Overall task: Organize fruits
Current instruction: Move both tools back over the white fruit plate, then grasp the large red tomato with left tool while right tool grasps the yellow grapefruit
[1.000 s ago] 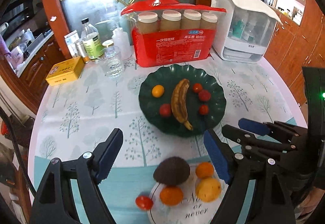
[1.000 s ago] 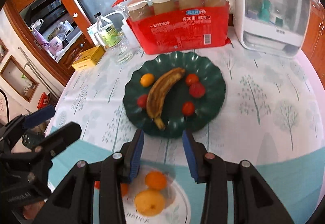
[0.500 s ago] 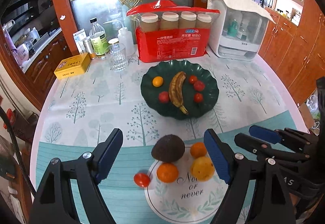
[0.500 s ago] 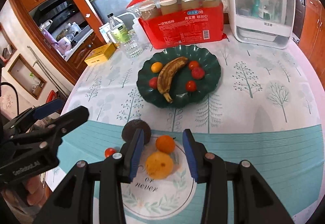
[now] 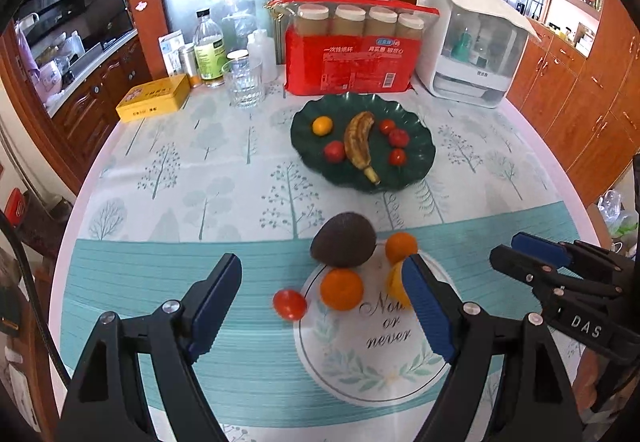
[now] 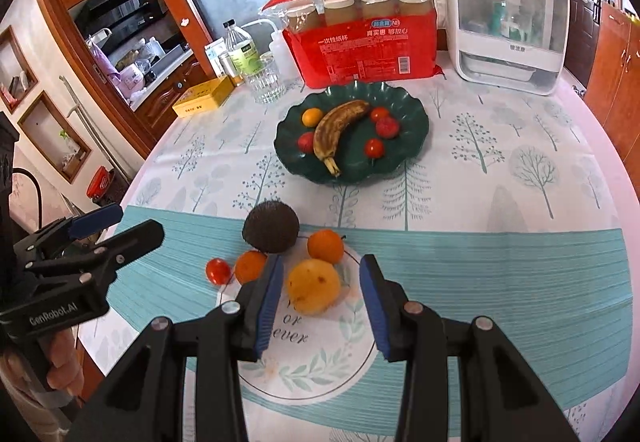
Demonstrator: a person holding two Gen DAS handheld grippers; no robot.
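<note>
Nearest, left gripper [image 5: 320,302] jaws spread, empty; right gripper [image 6: 320,302] jaws spread, empty, above the yellow fruit [image 6: 314,290]. On or beside the white mat [image 6: 320,370]: 2 oranges [image 6: 325,245], 1 yellow fruit, 1 avocado [image 6: 271,226], 1 tomato [image 6: 218,270] just off its edge. Farther: green plate [image 6: 408,145] holding 1 banana [image 6: 334,129], 1 small orange [image 6: 312,116], 4 red fruits [image 6: 375,147]. Beyond: 1 red pack [image 6: 368,49].

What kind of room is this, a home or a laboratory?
Most likely a home dining area beside a kitchen. A table under a tree-print tablecloth holds a green fruit plate and a pack of paper cups; wooden cabinets and a kitchen counter stand around it.
</note>
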